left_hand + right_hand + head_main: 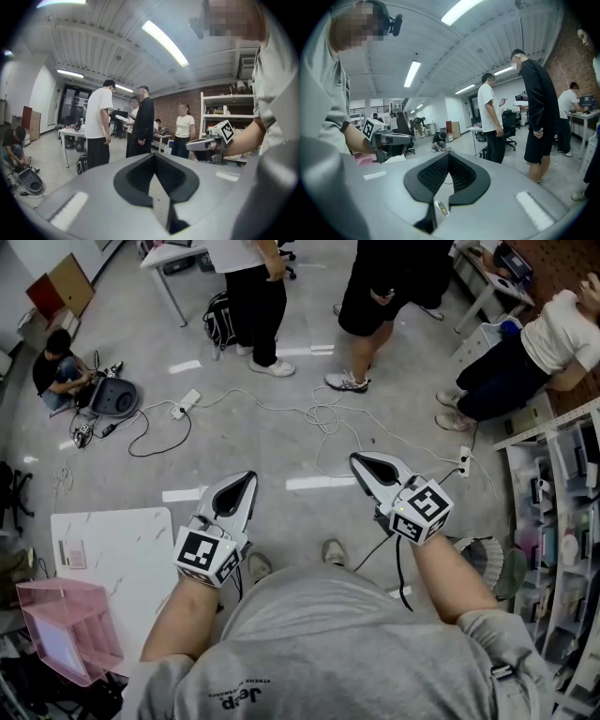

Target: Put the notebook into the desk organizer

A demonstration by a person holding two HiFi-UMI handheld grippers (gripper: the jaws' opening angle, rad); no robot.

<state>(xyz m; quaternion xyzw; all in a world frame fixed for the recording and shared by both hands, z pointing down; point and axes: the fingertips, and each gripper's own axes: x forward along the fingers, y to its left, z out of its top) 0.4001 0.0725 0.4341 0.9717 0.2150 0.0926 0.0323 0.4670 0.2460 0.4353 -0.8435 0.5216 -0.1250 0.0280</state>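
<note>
You hold your left gripper (246, 480) and your right gripper (364, 463) out in front of your body, side by side and well apart, both above the grey concrete floor (281, 442) with its loose white cables (323, 418). In each gripper view the two jaws meet at their tips with nothing between them, so both are closed and empty. The pink translucent plastic desk organizer (56, 615) stands at the near corner of the white marbled tabletop (131, 554), off to your left. What seems to be the small pale notebook (71, 553), too small to be sure, lies flat on that tabletop just beyond the organizer, apart from both grippers.
</note>
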